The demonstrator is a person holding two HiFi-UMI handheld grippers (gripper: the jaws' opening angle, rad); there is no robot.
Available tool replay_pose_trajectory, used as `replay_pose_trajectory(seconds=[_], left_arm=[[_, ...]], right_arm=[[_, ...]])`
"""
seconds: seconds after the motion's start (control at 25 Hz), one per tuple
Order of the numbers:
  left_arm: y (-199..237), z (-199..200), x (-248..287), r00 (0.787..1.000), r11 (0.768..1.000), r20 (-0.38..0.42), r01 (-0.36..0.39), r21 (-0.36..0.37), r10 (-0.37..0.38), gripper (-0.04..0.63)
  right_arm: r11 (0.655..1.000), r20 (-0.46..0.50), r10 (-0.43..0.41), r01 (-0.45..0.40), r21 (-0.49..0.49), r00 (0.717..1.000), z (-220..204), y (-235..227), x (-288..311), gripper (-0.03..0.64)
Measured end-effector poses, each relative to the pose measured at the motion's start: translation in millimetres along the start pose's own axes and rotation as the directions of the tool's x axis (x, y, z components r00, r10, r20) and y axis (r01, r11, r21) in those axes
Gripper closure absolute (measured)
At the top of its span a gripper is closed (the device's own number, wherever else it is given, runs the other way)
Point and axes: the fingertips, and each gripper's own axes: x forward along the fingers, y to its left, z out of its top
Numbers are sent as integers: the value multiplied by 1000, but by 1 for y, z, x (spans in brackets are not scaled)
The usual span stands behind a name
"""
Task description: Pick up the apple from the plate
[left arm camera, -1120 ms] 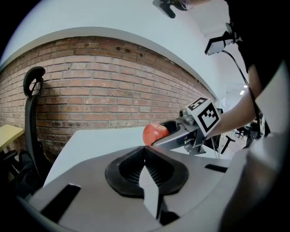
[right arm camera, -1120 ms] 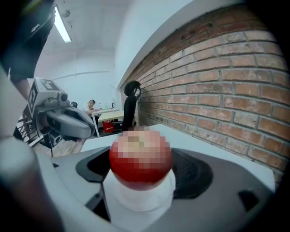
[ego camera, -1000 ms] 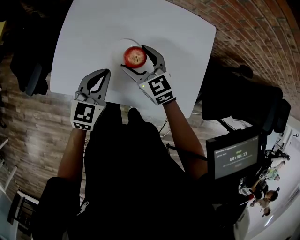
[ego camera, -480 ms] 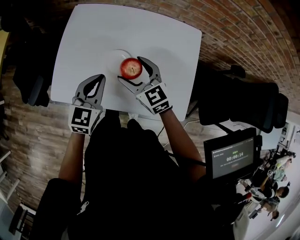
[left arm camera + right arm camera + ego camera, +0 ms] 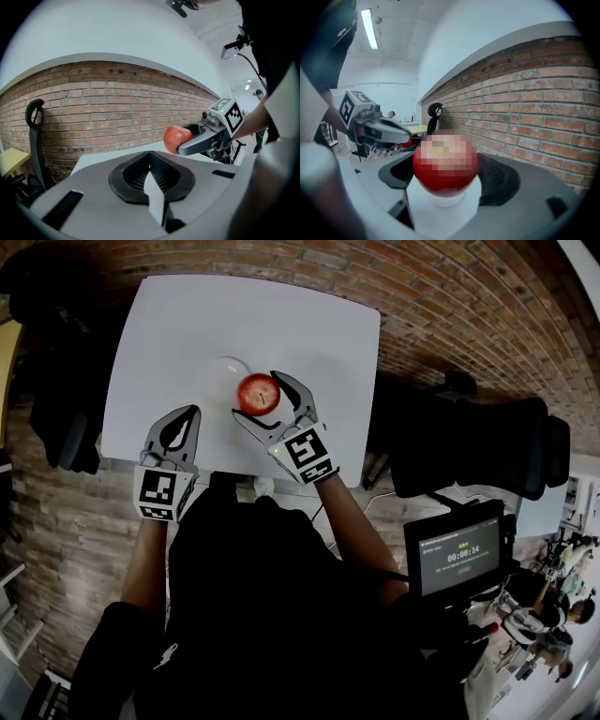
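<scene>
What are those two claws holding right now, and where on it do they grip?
The right gripper holds the apple, one jaw on each side of its round middle. The left gripper is shut and empty.

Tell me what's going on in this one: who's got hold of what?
A person works over a white table with a handheld two-jaw gripper in each hand. The right gripper has its jaws closed on a round red apple, which the left gripper view shows held clear of the tabletop. The small white plate sits just to the apple's left in the head view and looks bare. The left gripper hangs near the table's front edge, jaws together and empty.
</scene>
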Motion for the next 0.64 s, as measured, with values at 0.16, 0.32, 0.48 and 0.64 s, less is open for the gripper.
replay_pose_trajectory(seconds=[0.16, 0.32, 0.48, 0.64], left_arm=[[-6, 3, -3, 1000, 1000, 9, -3, 5, 3, 589], [-12, 5, -5, 1000, 1000, 14, -2, 5, 2, 589], [-15, 5, -8, 1000, 1000, 20, -3, 6, 3, 589], [-15, 7, -8, 1000, 1000, 24, -7, 10, 7, 589]], right_arm=[[1000, 12, -13, 13, -3, 1000, 4, 0, -11, 224], [1000, 22, -20, 21, -11, 1000, 8, 1, -18, 224], [1000, 27, -27, 27, -15, 999, 10, 1, -22, 224], [999, 33, -31, 32, -20, 999, 12, 0, -24, 224]])
